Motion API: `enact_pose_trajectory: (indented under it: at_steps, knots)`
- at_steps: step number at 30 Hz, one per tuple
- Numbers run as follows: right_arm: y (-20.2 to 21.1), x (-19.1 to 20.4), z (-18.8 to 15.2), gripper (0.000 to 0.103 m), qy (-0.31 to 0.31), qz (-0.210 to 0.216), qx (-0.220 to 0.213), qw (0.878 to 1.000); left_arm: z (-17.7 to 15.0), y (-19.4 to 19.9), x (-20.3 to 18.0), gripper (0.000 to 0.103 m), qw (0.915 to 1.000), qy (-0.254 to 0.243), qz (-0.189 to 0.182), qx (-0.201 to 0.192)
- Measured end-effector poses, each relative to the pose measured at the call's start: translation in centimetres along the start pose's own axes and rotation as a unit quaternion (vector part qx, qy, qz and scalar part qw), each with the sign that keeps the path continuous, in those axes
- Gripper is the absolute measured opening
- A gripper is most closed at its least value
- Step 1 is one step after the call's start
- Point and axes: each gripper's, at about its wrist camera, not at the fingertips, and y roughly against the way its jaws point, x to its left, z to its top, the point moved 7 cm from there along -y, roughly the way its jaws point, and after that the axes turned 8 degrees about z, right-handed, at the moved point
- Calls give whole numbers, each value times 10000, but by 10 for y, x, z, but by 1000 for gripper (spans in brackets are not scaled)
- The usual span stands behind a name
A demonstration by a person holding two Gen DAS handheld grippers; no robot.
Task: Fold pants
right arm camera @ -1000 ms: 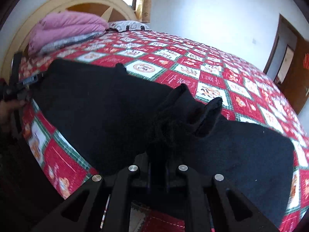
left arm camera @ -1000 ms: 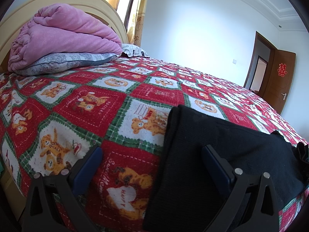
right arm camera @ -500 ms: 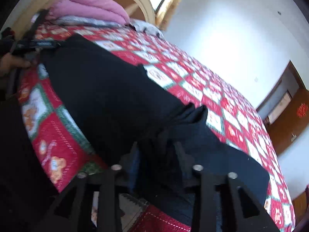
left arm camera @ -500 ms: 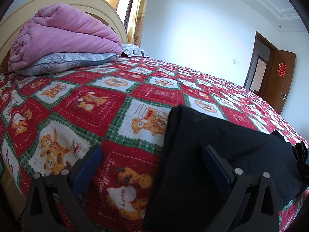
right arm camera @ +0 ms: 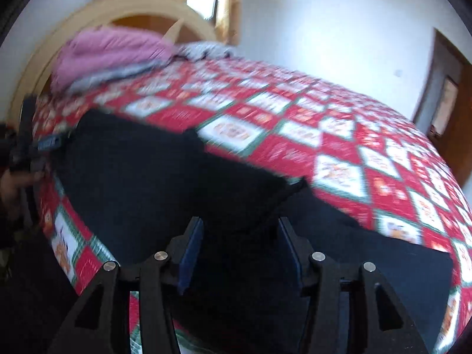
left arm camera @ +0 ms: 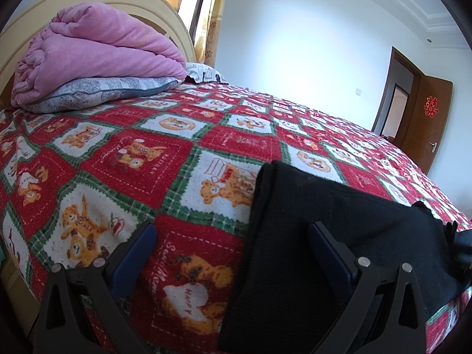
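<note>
Pants [left arm camera: 324,236], black and knit, lie flat on the bedspread [left arm camera: 147,153]; left gripper [left arm camera: 233,242] and right gripper [right arm camera: 240,236] both gape apart

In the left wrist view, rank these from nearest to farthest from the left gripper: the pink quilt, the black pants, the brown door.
1. black pants: lying on the bedspread directly under the left gripper, beneath its right finger.
2. pink quilt: folded at the headboard, far left.
3. brown door: across the room, far right, beyond the bed.
</note>
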Motion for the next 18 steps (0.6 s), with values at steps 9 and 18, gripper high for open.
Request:
enact_pose_trajectory:
  at_steps: [9,18]
  knots:
    - [11,9,-6,59,88,115,-90,9999,6,-4,-3,103,9999,39,-103,103]
    - [51,-100,-2,59,-2156,-14,-727,9738,12,0,-11,103,9993,108,-344,67]
